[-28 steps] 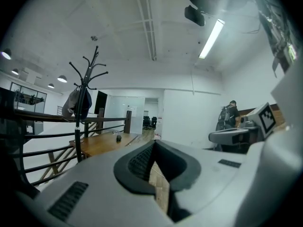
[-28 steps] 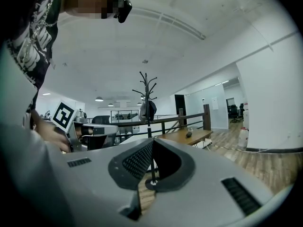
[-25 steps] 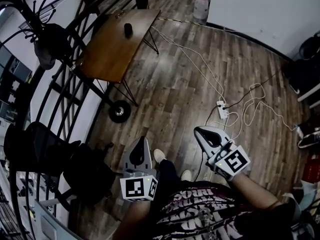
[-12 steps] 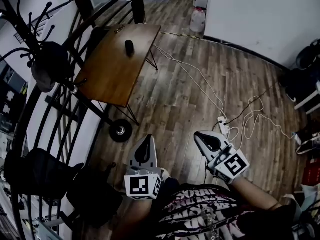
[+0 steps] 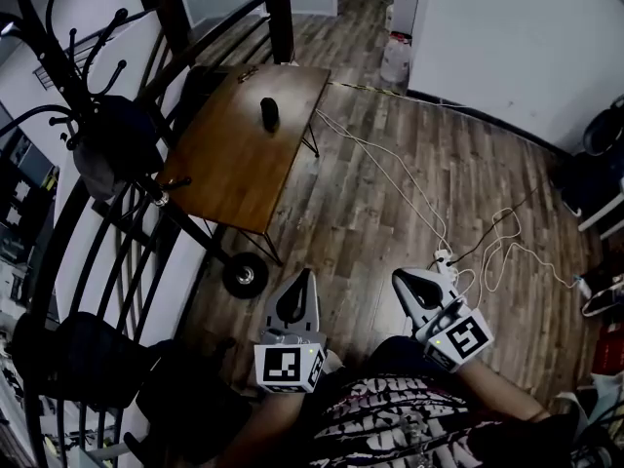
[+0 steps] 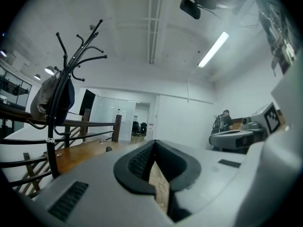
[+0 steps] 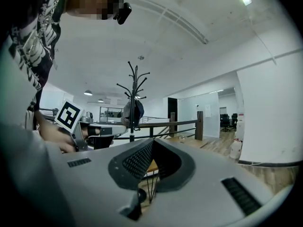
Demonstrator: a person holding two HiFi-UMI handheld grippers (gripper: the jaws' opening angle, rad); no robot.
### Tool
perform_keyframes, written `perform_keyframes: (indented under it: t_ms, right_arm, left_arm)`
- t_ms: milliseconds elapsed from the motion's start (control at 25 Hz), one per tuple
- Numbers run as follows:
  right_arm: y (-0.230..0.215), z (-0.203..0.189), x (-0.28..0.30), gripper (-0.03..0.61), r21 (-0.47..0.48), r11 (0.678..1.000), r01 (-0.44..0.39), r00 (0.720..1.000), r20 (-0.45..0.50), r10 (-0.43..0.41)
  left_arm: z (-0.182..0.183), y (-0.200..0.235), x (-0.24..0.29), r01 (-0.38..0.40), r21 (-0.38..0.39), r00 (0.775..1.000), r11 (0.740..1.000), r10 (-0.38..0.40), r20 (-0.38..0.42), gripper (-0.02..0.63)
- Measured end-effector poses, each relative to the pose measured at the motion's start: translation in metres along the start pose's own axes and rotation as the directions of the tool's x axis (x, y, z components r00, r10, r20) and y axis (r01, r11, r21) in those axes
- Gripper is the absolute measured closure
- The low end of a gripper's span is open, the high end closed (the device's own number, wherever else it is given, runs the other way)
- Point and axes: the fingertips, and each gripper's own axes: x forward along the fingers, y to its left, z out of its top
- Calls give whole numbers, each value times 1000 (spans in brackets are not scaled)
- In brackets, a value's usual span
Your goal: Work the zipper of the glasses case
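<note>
One wooden table point(image 5: 234, 164). On its far half, one small dark object point(image 5: 270, 114), likely the glasses case; zipper too small to see. Long axis seems to run along table, away from person. Two grippers, both short of table's near edge, well apart from case. Nearer: left gripper point(image 5: 304, 279), case ahead and slightly left. Farther right of table: right gripper point(image 5: 403, 281). Both jaw pairs pressed together, nothing between. Approach needed before any zipper work.

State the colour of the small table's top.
Brown, with a wood grain; the table top shows best in the head view.
</note>
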Motion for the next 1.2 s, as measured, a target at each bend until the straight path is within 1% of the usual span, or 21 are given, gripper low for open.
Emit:
perform_keyframes:
  t_ms: [200, 280, 400, 520, 640, 800, 880, 960, 1040, 1120, 1200]
  right_arm:
    - [-17, -3, 14, 580, 29, 999, 21, 1000, 12, -22]
    - [-21, -8, 21, 580, 46, 999, 20, 1000, 11, -20]
    - [-36, -15, 36, 580, 57, 998, 5, 1000, 13, -5]
    - [-57, -13, 56, 580, 73, 997, -17, 999, 35, 14]
    - [-83, -12, 76, 580, 79, 996, -32, 998, 47, 28]
    - [-119, -17, 106, 580, 71, 995, -64, 997, 41, 61]
    - [-138, -30, 122, 580, 85, 993, -88, 996, 12, 87]
    - [-160, -47, 131, 580, 95, 989, -109, 992, -46, 114]
    - [-183, -52, 138, 580, 90, 989, -116, 990, -72, 123]
    - [-207, -45, 147, 580, 82, 991, -110, 992, -45, 114]
    - [-231, -36, 151, 580, 85, 991, -105, 994, -14, 107]
  left_arm:
    - [-7, 11, 19, -1, -9, 1000, 1000, 1, -20, 606]
    - [-9, 14, 26, -1, 1, 1000, 1000, 1, -27, 606]
    - [-8, 23, 40, -24, 12, 999, 1000, 25, -23, 606]
    - [-10, 33, 61, -57, 12, 998, 998, 57, -40, 606]
    - [-13, 40, 82, -81, 13, 995, 997, 82, -56, 606]
    - [-23, 53, 121, -117, -18, 991, 993, 116, -69, 606]
    - [-32, 57, 148, -126, -27, 989, 992, 123, -83, 606]
    - [-41, 54, 175, -133, -39, 987, 990, 128, -97, 606]
    - [-43, 52, 201, -139, -49, 986, 989, 134, -103, 606]
    - [-38, 52, 225, -147, -49, 985, 988, 142, -103, 606]
    - [-29, 47, 247, -152, -32, 984, 988, 148, -98, 606]
